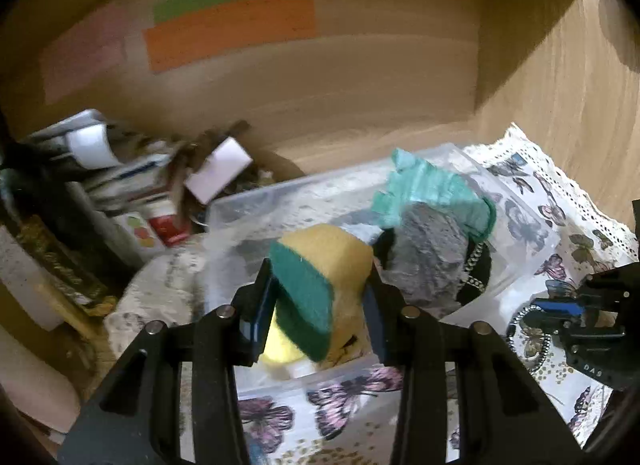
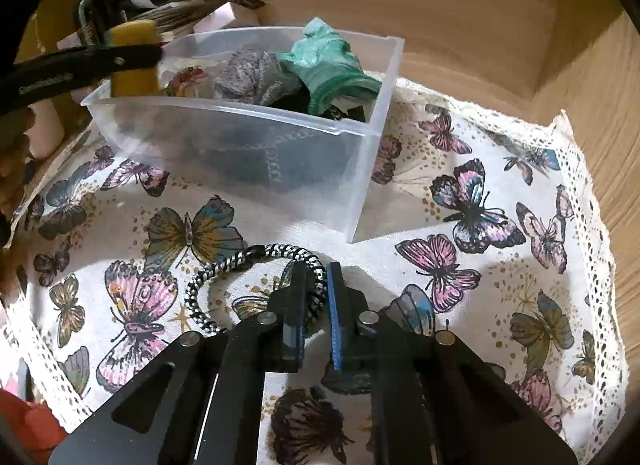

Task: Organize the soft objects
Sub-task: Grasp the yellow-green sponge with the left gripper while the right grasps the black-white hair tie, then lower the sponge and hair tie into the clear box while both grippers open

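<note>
Fingers of the left gripper (image 1: 320, 297) are clamped on a yellow sponge (image 1: 324, 285) with a green scouring face, which hangs over the near left part of the clear plastic bin (image 2: 360, 169). Its long axis tilts up and away from the pads, green face turned to the left finger. Straight below it lies the bin's open space; a grey cloth (image 1: 430, 257) and a teal glove (image 1: 432, 193) fill the right side, so the drop looks to be down, with no sideways travel. Right gripper (image 2: 318, 305) sits low on the butterfly tablecloth (image 2: 500, 265) in front of the bin, its pads nearly together astride the black-and-white braided cord (image 2: 216, 269); whether they pinch it I cannot tell. That cord loops leftward from the pads, well apart from the sponge.
</note>
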### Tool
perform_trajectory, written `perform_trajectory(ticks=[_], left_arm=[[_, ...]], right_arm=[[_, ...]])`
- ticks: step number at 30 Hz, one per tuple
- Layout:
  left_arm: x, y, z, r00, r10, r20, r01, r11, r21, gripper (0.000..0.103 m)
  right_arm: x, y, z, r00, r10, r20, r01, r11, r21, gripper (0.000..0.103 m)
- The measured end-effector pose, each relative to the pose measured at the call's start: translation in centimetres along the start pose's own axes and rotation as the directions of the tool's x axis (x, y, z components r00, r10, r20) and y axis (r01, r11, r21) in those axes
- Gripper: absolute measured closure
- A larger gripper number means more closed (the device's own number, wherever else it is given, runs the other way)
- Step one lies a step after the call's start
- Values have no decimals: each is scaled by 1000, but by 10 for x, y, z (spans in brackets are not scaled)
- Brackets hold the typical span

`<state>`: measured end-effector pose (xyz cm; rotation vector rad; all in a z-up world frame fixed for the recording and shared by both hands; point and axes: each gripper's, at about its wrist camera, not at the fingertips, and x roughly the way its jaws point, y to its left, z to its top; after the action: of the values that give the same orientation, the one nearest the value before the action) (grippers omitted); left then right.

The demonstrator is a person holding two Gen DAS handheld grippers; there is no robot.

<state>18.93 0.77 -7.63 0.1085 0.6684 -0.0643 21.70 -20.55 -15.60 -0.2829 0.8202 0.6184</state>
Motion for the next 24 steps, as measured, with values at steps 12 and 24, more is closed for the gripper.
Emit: perform_trajectory(ticks=[12, 24], left_arm=[[8, -20, 0, 995, -89, -37, 90, 996, 24, 23], [-23, 8, -3, 997, -76, 17, 77, 996, -54, 15]], right_arm=[[-72, 2, 18, 975, 24, 220, -29, 999, 19, 96], [-45, 3, 81, 952, -92, 291, 81, 995, 49, 96]])
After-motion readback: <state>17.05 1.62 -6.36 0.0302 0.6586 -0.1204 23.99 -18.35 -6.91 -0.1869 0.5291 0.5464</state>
